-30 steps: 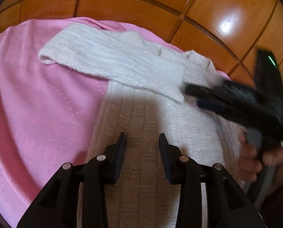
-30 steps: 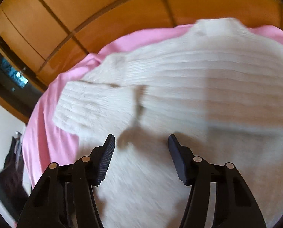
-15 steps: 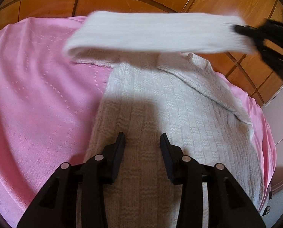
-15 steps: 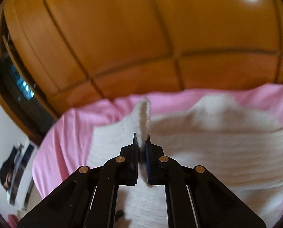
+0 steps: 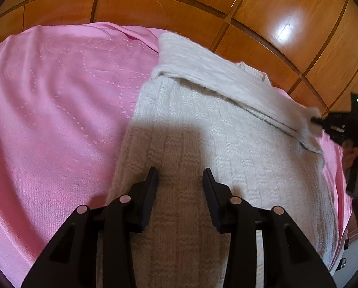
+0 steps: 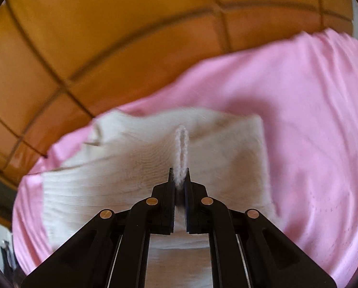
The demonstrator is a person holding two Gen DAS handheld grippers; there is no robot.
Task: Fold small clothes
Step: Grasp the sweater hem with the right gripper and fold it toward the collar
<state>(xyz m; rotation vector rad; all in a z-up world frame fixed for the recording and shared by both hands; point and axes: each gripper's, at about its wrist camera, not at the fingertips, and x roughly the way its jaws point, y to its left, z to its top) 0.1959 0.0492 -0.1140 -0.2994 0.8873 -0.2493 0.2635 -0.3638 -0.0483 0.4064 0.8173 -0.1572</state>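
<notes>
- Sweater point(image 5: 203, 144), cream knit, lies flat on the pink bedspread point(image 5: 58, 108), near the wooden wardrobe point(image 5: 154, 7) behind it.
- Sleeve point(image 5: 227, 81) stretches across the sweater's upper part toward its right edge.
- Right gripper point(image 6: 179, 180): jaws clamped on the sleeve's cuff point(image 6: 181, 148).
- Left gripper point(image 5: 180, 180): jaws partly apart, gripping nothing, poised over the sweater's lower body.

Beyond the bed in front of you stands a glossy orange-brown wooden panelled wardrobe front point(image 5: 263, 12), divided by dark grooves. A bright patch of light point(image 5: 285, 27) reflects off one panel. A pink stitched bedspread point(image 5: 58, 108) covers the bed.
</notes>
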